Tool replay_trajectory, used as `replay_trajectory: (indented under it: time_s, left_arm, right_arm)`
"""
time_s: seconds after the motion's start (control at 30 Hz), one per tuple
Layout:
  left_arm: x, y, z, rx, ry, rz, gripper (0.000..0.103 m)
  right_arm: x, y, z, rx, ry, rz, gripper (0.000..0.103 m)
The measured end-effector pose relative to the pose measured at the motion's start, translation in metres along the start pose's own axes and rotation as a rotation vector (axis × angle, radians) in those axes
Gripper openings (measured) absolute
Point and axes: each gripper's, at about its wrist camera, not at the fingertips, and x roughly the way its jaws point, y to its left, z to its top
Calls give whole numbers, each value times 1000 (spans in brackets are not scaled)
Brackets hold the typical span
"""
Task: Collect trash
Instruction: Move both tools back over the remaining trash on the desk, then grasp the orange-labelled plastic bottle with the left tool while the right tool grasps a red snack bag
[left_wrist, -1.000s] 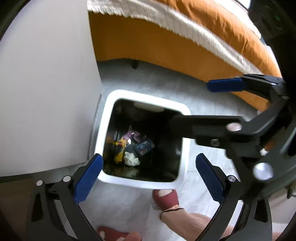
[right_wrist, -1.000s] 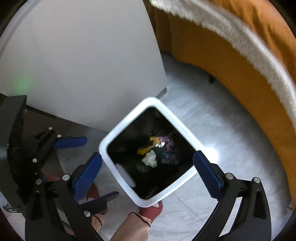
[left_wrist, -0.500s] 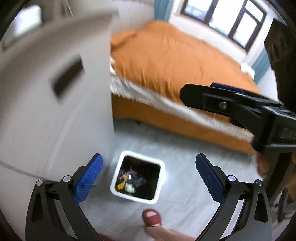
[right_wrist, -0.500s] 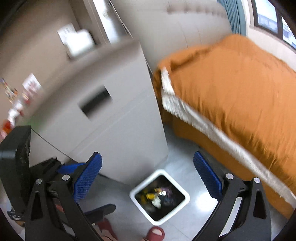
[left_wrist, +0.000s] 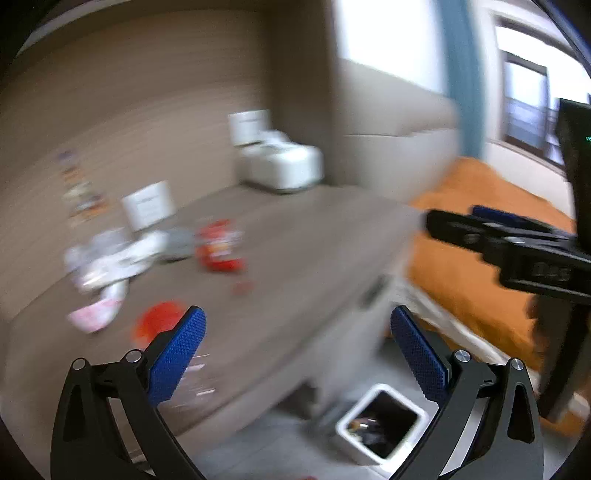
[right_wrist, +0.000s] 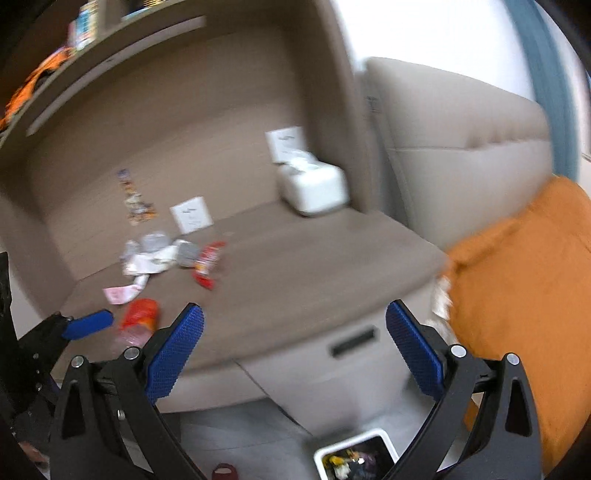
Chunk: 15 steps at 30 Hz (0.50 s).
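Both views are blurred by motion. My left gripper (left_wrist: 297, 350) is open and empty, raised above the front of a brown desk (left_wrist: 288, 266). My right gripper (right_wrist: 293, 350) is open and empty too. Trash lies on the desk: a red snack packet (left_wrist: 218, 245) (right_wrist: 207, 263), crumpled white wrappers (left_wrist: 110, 258) (right_wrist: 151, 256), a pink wrapper (left_wrist: 94, 314) (right_wrist: 120, 293) and a bottle with an orange label (left_wrist: 157, 325) (right_wrist: 138, 319). The white bin (left_wrist: 382, 430) (right_wrist: 356, 458) stands on the floor below, with scraps inside.
A white box-shaped appliance (left_wrist: 280, 162) (right_wrist: 314, 186) and a white card (left_wrist: 147, 205) (right_wrist: 191, 214) stand at the desk's back. An orange-covered bed (left_wrist: 476, 258) (right_wrist: 528, 295) lies to the right. The desk drawer front (right_wrist: 351, 347) faces me. A red slipper (right_wrist: 223, 472) is on the floor.
Both grippers have risen from just over the bin and tilted up to face the desk top. The bin has dropped to the bottom of both views. Both stay open.
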Motion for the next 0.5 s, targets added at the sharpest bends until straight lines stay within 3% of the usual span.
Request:
replay_trajectory:
  time_s: [0.13,0.27,0.5]
  left_arm:
    - [4,36,6,-114,54,136,98]
    - [10,66,6,-200,104,198,98]
    - [49,86,-23,-276,212,183,98]
  right_arm:
    - [30,29,20,-95,34,76,98]
    - [58,50,26,-145,73,128,98]
    - [117,69,18,-173,129,118,98]
